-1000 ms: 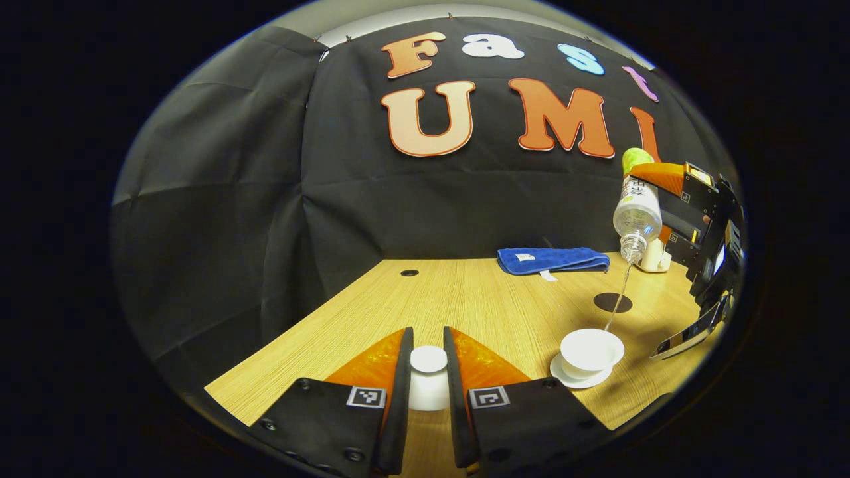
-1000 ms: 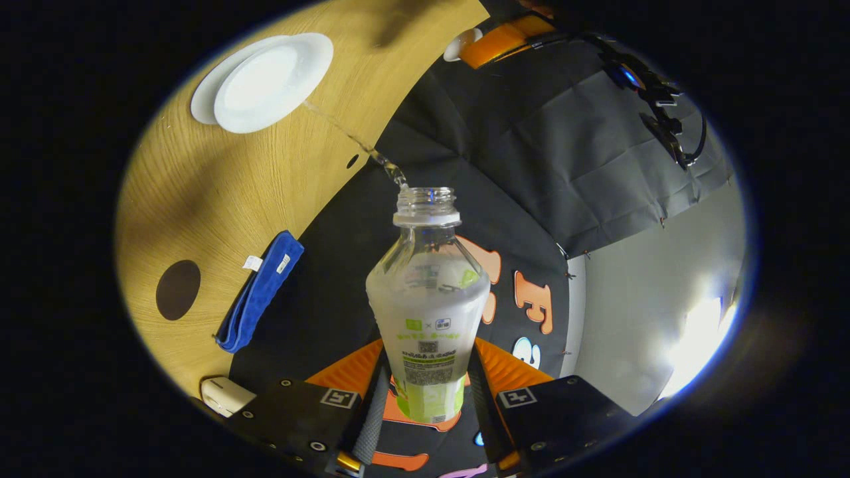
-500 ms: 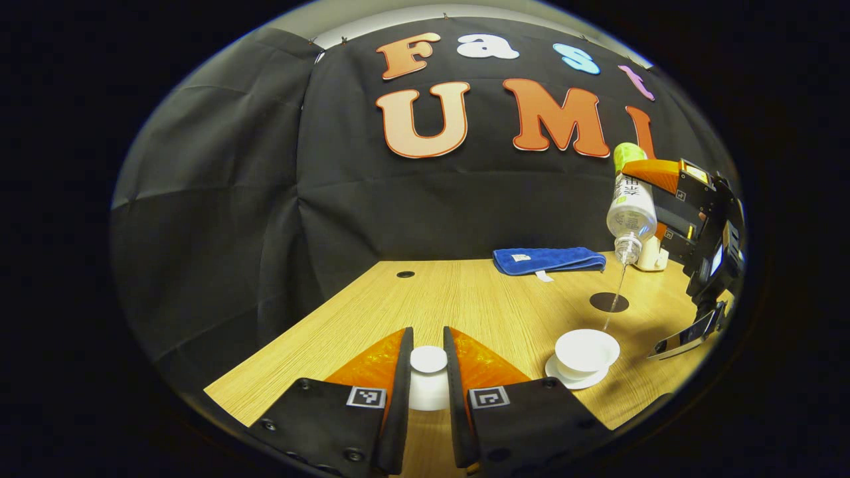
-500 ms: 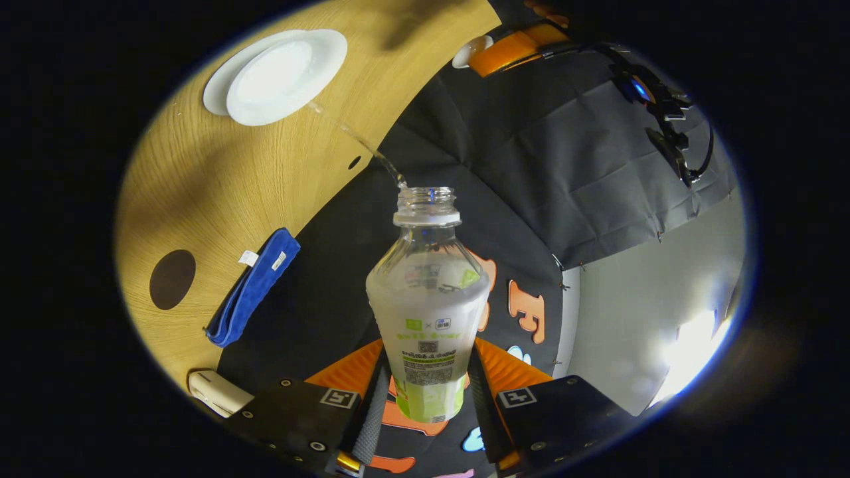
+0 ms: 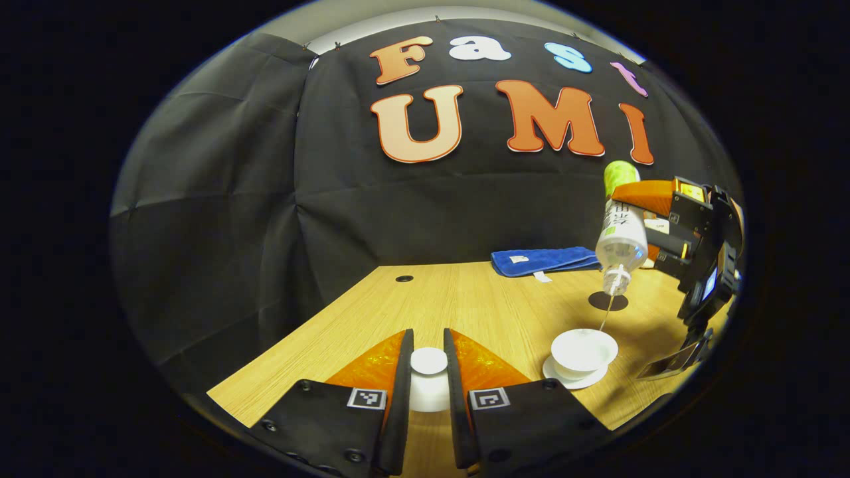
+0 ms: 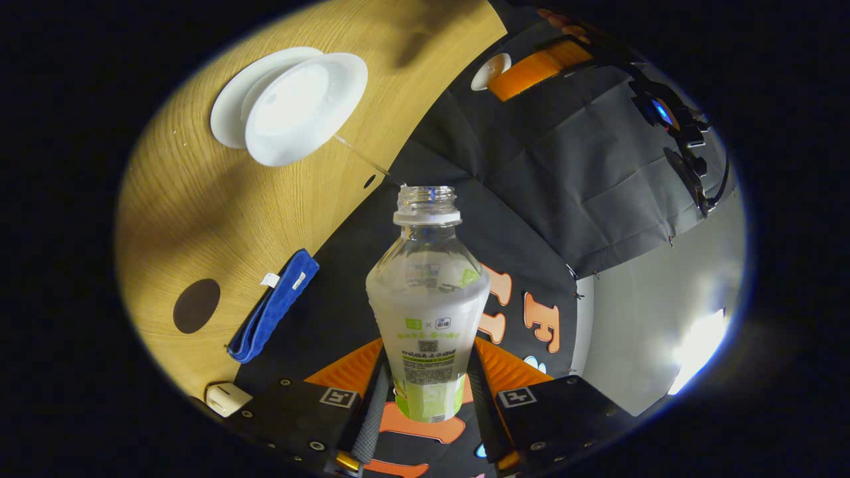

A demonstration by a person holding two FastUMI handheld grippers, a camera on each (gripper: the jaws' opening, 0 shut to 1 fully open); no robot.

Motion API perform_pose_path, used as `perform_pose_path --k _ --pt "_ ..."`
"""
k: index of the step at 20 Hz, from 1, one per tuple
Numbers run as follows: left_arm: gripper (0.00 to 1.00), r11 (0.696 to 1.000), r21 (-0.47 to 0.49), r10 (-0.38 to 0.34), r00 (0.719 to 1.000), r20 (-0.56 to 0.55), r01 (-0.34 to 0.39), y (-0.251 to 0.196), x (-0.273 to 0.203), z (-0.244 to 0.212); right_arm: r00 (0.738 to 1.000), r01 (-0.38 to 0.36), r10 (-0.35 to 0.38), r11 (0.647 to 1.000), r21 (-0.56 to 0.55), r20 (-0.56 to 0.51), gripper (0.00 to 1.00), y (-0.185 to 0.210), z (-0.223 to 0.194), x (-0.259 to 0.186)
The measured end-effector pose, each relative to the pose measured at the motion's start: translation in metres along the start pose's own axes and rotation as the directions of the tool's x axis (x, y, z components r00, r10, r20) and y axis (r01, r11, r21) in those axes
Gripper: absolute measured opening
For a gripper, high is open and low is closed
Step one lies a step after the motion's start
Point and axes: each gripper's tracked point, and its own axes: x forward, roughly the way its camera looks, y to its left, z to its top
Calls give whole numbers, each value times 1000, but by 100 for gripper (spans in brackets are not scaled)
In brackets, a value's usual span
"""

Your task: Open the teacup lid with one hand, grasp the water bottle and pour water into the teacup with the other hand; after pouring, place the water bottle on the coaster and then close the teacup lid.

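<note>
My left gripper [image 5: 428, 385] is shut on the white teacup lid [image 5: 428, 360], held low over the wooden table's near edge. To its right the open white teacup [image 5: 584, 346] stands on its saucer [image 5: 576, 380]. My right gripper [image 6: 425, 392] is shut on the clear water bottle [image 6: 426, 305], which is tipped mouth-down. A thin stream of water runs from the bottle's mouth into the teacup [image 6: 299, 109]. In the left gripper view the water bottle [image 5: 621, 232] hangs above the cup, with the right gripper [image 5: 671, 219] behind it. The dark round coaster [image 5: 607, 302] lies just beyond the cup.
A folded blue cloth [image 5: 541, 260] lies at the table's back edge. A small white object [image 6: 227, 397] sits near the cloth's end. The wooden table [image 5: 465, 305] has a small round hole [image 5: 404, 279] at its back left. Black cloth walls close the booth.
The right gripper has brought the tilted bottle lower and closer to the teacup, shortening the stream. The left gripper and the lid have stayed put.
</note>
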Motion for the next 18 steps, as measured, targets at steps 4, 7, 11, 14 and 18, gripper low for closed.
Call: perform_pose_path --k 4,7,11,14,18 --pt "29 1000 1 -2 1000 10 2 -1 -1 5 999 -43 45 995 94 -16 63 12 5 -2" --pt "31 1000 0 8 1000 18 -8 2 -2 6 996 -83 90 978 193 -27 62 24 7 -3" --pt "29 1000 -6 -1 999 32 1 -3 -3 13 980 -163 197 883 441 -32 62 49 12 -8" --pt "31 1000 -10 -21 999 37 21 -13 -1 18 969 -169 244 758 630 -33 63 48 7 -12" --pt "31 999 -10 -43 998 46 44 -27 0 26 956 -135 287 592 795 -52 63 53 -11 -10"
